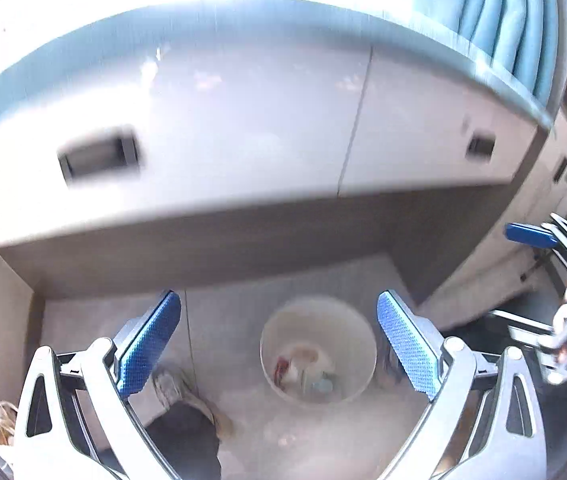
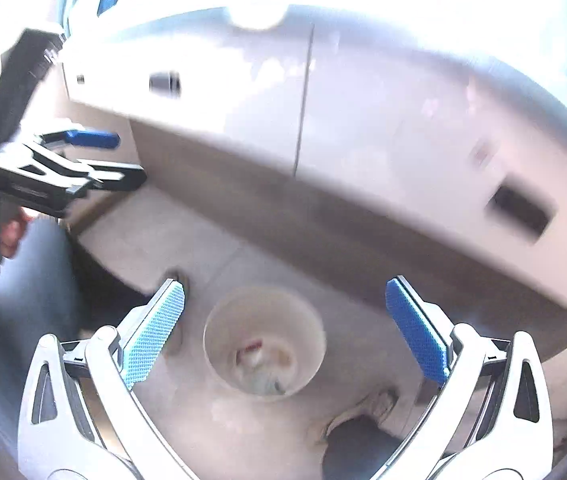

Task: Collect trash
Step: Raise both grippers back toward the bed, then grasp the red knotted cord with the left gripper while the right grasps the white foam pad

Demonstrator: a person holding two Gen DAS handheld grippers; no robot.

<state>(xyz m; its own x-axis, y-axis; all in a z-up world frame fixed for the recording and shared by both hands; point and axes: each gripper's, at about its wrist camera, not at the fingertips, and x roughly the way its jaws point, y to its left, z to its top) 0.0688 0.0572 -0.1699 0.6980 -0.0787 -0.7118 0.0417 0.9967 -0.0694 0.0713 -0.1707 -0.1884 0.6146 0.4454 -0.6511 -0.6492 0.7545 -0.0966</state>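
Note:
A round white trash bin [image 1: 317, 350] stands on the floor below a desk, with several bits of trash [image 1: 297, 366] at its bottom. My left gripper [image 1: 279, 340] is open and empty, high above the bin. My right gripper [image 2: 283, 332] is open and empty too, with the same bin [image 2: 264, 342] between its fingers far below. The right gripper also shows at the right edge of the left wrist view [image 1: 555, 264]. The left gripper shows at the left of the right wrist view [image 2: 95, 156].
A grey desk [image 1: 243, 140] with recessed drawer handles [image 1: 99, 156] overhangs the floor [image 1: 223, 320]. A blue curtain [image 1: 495, 12] hangs at the upper right. The person's shoe and dark trouser leg [image 1: 187, 408] stand beside the bin.

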